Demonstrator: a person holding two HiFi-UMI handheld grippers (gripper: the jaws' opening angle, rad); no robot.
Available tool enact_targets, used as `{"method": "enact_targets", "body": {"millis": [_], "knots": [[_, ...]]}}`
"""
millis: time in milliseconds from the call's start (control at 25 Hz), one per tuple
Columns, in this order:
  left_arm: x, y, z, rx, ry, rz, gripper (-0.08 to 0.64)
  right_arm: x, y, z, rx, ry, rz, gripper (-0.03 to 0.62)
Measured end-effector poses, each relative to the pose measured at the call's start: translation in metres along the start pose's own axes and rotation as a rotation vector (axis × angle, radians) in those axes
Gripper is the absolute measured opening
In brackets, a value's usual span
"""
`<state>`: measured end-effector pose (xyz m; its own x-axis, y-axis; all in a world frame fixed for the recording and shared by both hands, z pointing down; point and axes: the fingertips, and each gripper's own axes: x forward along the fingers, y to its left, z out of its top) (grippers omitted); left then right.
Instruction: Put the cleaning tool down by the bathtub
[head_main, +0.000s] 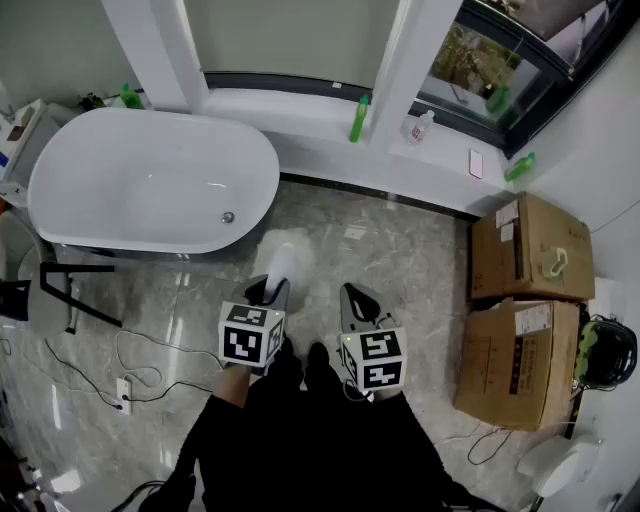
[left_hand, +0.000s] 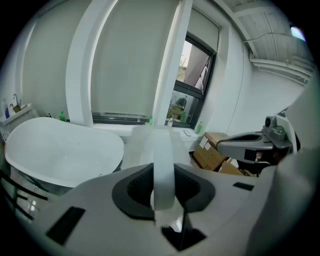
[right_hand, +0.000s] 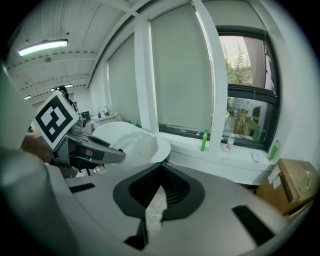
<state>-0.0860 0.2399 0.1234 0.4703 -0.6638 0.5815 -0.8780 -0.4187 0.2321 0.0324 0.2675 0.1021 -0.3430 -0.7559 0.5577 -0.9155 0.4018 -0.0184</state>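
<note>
Your legs: dark trousers at the bottom of the head view, with both grippers held out just in front of them.
Left gripper (head_main: 268, 292): its jaws are clamped on the flat white handle of the cleaning tool (left_hand: 162, 165), which runs upright between the dark pads.
Right gripper (head_main: 358, 300): its jaws are drawn almost together. Only a thin wedge of floor shows between them, and nothing is held.
Marker cubes: each gripper carries black-and-white square patterns, with no words on them.
Where the tool is: its fluffy white head sticks out beyond your left jaws, over the marble floor (head_main: 400, 250). It is near the bathtub's outer wall, in the air and not set down.
Power strip (head_main: 123, 393): it lies on the floor to your left, with white cables looped round it.
Bathtub (head_main: 255, 150): a white oval tub with a drain at its floor.
Cardboard boxes (head_main: 530, 250): two stand to your right, one behind the other, both with flaps shut. The white stickers on them are too small to read.
Window sill (head_main: 300, 110): a tall green bottle (head_main: 359, 118) and a small clear bottle (head_main: 420, 127) stand on it. Their labels cannot be made out.
</note>
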Motion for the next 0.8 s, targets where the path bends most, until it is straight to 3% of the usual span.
{"method": "enact_targets", "body": {"millis": [600,800], "knots": [[0.007,0.025,0.002,0.003,-0.014,-0.068,0.095,0.016,0.013,-0.002,-0.015,0.055,-0.082,0.0],[0.009,0.039,-0.001,0.0,-0.009,-0.084,0.095,0.026,0.023,-0.012,0.026,0.091,-0.09,0.0]]}}
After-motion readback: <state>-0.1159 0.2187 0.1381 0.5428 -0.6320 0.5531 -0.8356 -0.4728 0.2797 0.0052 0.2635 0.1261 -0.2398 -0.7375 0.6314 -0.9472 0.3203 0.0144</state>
